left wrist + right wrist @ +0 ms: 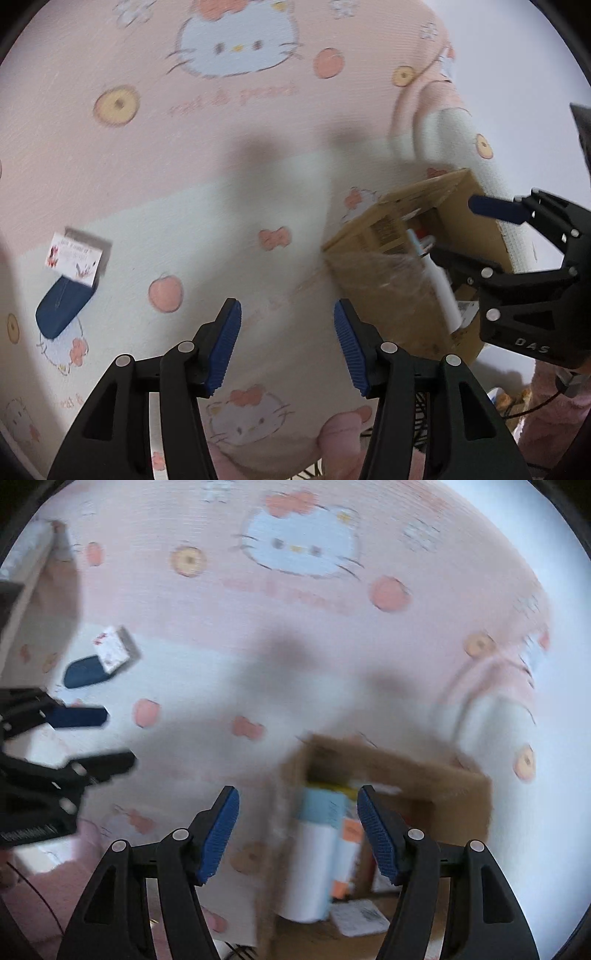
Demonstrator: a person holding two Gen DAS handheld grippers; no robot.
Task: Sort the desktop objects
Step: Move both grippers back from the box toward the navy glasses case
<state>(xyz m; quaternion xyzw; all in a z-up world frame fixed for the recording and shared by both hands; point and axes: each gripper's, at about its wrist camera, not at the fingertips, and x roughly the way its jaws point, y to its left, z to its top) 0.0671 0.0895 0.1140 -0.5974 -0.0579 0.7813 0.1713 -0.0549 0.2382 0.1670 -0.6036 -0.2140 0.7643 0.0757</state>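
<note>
A brown cardboard box (399, 243) lies on the Hello Kitty cloth at the right; a white tube (439, 280) and other items sit inside. In the right wrist view the box (458, 794) holds a white and light blue tube (317, 853) and an orange-white item (347, 856). My right gripper (297, 834) is open and empty just above the box opening; it also shows in the left wrist view (458, 229). My left gripper (288, 350) is open and empty over bare cloth. A dark blue case (61, 306) and a small printed card box (74, 258) lie far left.
The pink and white Hello Kitty cloth (258, 147) covers the whole surface and is bunched into a fold (432, 129) behind the box. The left gripper (74, 738) shows at the left of the right wrist view. Cables and clutter (517, 402) lie beyond the surface's near right edge.
</note>
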